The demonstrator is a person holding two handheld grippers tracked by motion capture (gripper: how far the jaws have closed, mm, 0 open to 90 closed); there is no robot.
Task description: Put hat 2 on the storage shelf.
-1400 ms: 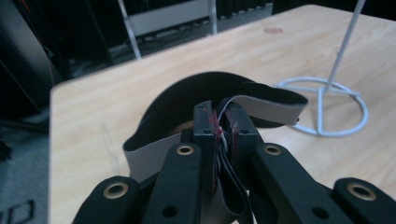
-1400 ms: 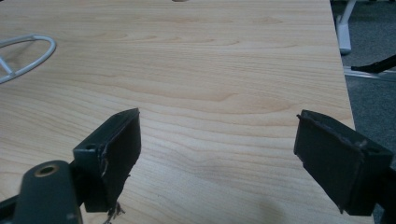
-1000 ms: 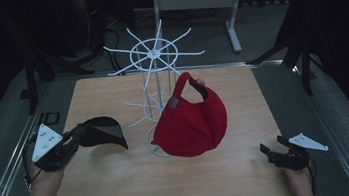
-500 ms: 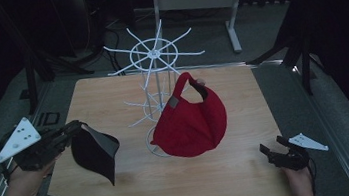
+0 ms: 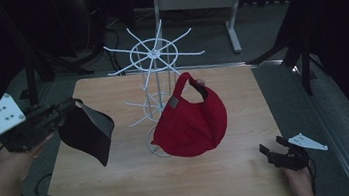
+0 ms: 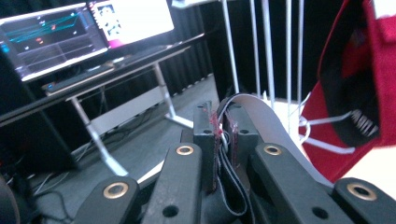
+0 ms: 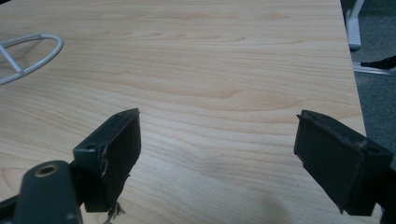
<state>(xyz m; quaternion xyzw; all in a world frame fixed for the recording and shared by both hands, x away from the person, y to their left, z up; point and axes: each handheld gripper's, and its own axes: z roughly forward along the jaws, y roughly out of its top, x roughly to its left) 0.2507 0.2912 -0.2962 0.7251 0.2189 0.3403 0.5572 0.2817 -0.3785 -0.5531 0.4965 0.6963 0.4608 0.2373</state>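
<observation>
A black cap (image 5: pixel 87 130) hangs in the air over the table's left edge, its grey-lined brim (image 6: pixel 261 116) pinched between the jaws of my left gripper (image 5: pixel 66 111), which is shut on it. In the left gripper view that gripper (image 6: pixel 223 133) points toward the white wire rack (image 5: pixel 155 75). A red cap (image 5: pixel 190 118) hangs on the rack's lower arms, and its red cloth (image 6: pixel 359 84) is at the right of the left gripper view. My right gripper (image 5: pixel 271 152) rests low at the table's front right, and its jaws (image 7: pixel 215 163) stand wide apart over bare wood.
The wooden table (image 5: pixel 223 182) carries the rack's ring base (image 7: pixel 28 56). A desk with lit monitors (image 6: pixel 84 32) stands beyond the left side. Dark stands and cables surround the table on the floor.
My left gripper has risen and swung out to the left, lifting the black cap off the table until it dangles. The right gripper has stayed put.
</observation>
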